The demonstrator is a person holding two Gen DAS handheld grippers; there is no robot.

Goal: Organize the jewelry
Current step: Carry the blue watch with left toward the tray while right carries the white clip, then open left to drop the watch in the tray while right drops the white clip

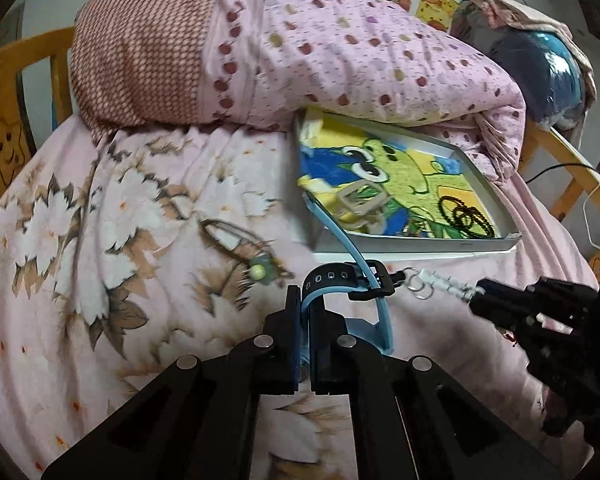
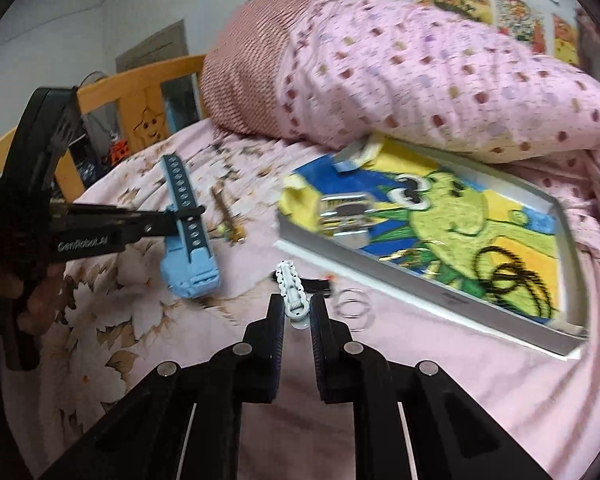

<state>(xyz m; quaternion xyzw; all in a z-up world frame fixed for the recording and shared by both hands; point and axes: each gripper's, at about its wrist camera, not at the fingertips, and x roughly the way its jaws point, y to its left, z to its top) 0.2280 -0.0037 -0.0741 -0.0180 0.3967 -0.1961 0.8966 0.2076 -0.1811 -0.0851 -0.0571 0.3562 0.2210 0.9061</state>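
My left gripper (image 1: 306,300) is shut on a blue watch (image 1: 332,276) by its dark holed strap and holds it just above the floral bedsheet; from the right wrist view the watch (image 2: 188,240) hangs at the left gripper (image 2: 172,224). Between the fingertips of my right gripper (image 2: 298,308) sits a white hair clip (image 2: 292,288), and the jaws are closed on its end. Two thin silver rings (image 2: 354,304) and a small black clip (image 2: 320,284) lie beside it. A white tray (image 2: 420,280) lined with a frog cloth holds a black bead necklace (image 2: 508,276) and a silver bracelet (image 2: 346,212).
A folded pink quilt (image 1: 340,52) lies over the tray's far edge. On the sheet left of the tray is a green-bead pendant (image 1: 260,270). A wooden bed rail (image 1: 28,60) runs along the left side, and a cable (image 1: 560,168) trails at the right.
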